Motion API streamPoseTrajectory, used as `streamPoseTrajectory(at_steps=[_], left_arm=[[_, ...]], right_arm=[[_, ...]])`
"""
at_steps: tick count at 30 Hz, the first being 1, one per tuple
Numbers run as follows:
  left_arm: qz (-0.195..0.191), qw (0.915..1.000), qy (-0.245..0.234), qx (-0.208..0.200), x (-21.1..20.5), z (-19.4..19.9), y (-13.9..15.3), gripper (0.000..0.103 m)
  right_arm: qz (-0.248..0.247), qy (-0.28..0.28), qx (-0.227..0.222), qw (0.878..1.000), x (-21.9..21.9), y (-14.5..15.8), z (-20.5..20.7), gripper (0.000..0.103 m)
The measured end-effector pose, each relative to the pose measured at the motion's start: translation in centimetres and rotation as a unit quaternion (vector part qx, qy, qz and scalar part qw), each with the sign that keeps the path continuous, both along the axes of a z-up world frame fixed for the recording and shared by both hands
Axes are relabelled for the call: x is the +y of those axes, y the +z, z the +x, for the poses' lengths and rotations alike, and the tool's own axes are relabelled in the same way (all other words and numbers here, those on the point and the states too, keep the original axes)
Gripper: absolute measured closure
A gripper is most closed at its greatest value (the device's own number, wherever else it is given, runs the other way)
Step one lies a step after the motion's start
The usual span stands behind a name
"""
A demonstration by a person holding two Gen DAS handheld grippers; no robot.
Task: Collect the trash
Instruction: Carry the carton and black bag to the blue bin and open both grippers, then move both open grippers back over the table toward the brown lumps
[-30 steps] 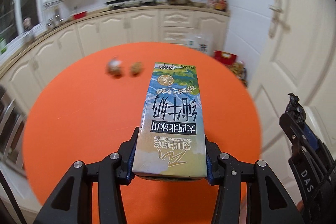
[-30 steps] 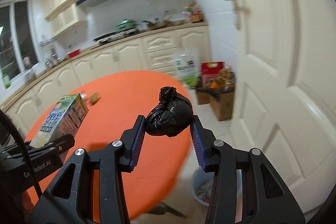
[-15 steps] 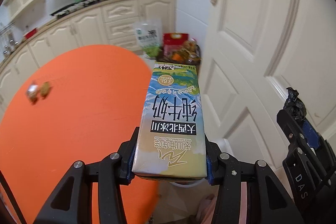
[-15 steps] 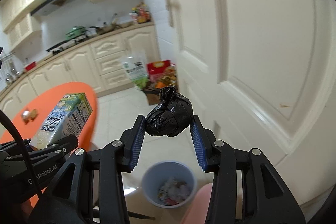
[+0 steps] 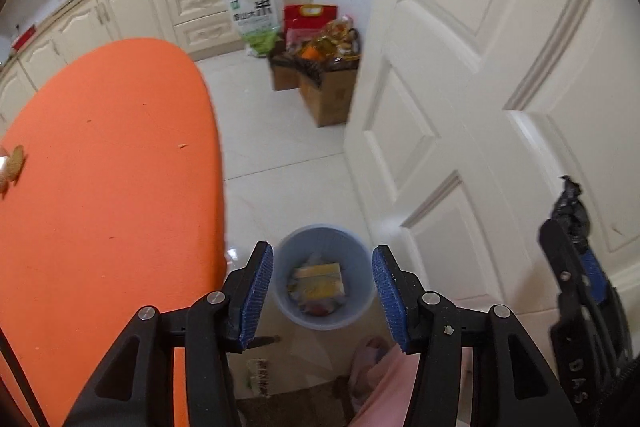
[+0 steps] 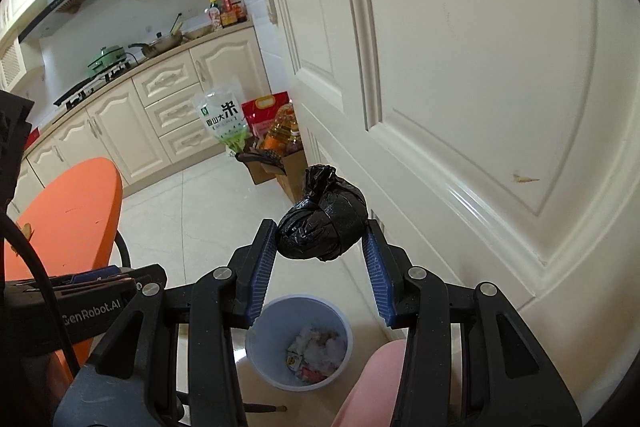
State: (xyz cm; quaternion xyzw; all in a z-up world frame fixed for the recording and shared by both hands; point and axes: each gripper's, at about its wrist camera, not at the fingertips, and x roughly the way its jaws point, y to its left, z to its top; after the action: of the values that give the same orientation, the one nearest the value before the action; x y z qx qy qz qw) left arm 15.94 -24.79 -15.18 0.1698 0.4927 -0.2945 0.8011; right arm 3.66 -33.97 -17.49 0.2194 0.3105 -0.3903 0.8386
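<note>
We see a carton in the bin [image 5: 324, 279]; our left hand-held gripper [image 5: 322, 293] is opening, empty; our right hand-held gripper [image 6: 320, 259] grips the black bag [image 6: 322, 223]; scraps [image 5: 12, 165] remain at nine o'clock on the desk [image 5: 112, 167].

Left black plastic two-finger gripper [image 5: 323, 297]: ridged blue pads, silver screws at the pivots. Right black plastic two-finger gripper [image 6: 320, 273]: identical build; white "GenRobot.AI" lettering and a black cable alongside. Pink trouser leg [image 6: 370, 387] below.
</note>
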Motion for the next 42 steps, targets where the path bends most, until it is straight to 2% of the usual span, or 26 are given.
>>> streamPoseTrajectory(at_steps=[3,6,9,10,11,13,23,29,33,39,42], left_arm=[[0.002,1.0,-0.002,0.0,-0.4,1.5,0.6,0.055],[-0.006,1.0,-0.005,0.005,-0.4,1.3,0.7,0.055],[-0.004,0.9999,0.003,-0.014,0.1,1.2,0.9,0.053],[-0.009,0.9999,0.0,-0.006,0.3,1.6,1.1,0.053],[-0.011,0.9999,0.0,-0.003,0.8,0.5,0.8,0.053],[-0.016,0.9999,-0.001,0.001,1.2,0.2,0.7,0.053],[-0.022,0.9997,0.0,0.0,2.3,-1.3,-0.2,0.053],[-0.025,0.9996,0.001,-0.008,2.7,-2.3,0.5,0.052],[-0.032,0.9994,0.007,-0.014,3.8,-3.1,1.3,0.052],[-0.041,0.9986,0.02,-0.026,5.9,-4.7,2.2,0.05],[-0.045,0.9978,0.033,-0.035,7.5,-5.4,2.7,0.048]], right_arm=[[0.008,0.01,0.0,1.0,-0.3,-0.5,0.6,0.061],[0.016,0.023,-0.005,1.0,-0.1,-0.8,1.0,0.06],[0.021,0.036,-0.012,0.999,0.4,-0.7,1.7,0.056],[0.02,0.04,-0.013,0.999,0.5,-0.6,1.9,0.053],[0.019,0.043,-0.013,0.999,0.6,-0.6,2.0,0.05],[0.013,0.044,-0.011,0.999,0.9,-0.4,2.1,0.04],[0.02,0.036,-0.017,0.999,1.1,0.2,1.0,0.04],[0.01,0.036,-0.023,0.999,1.8,1.3,0.1,0.039],[-0.002,0.044,-0.028,0.999,3.0,2.3,-0.1,0.032],[-0.011,0.062,-0.038,0.997,5.0,3.6,0.2,0.031],[-0.019,0.071,-0.044,0.996,6.2,4.4,0.3,0.026]])
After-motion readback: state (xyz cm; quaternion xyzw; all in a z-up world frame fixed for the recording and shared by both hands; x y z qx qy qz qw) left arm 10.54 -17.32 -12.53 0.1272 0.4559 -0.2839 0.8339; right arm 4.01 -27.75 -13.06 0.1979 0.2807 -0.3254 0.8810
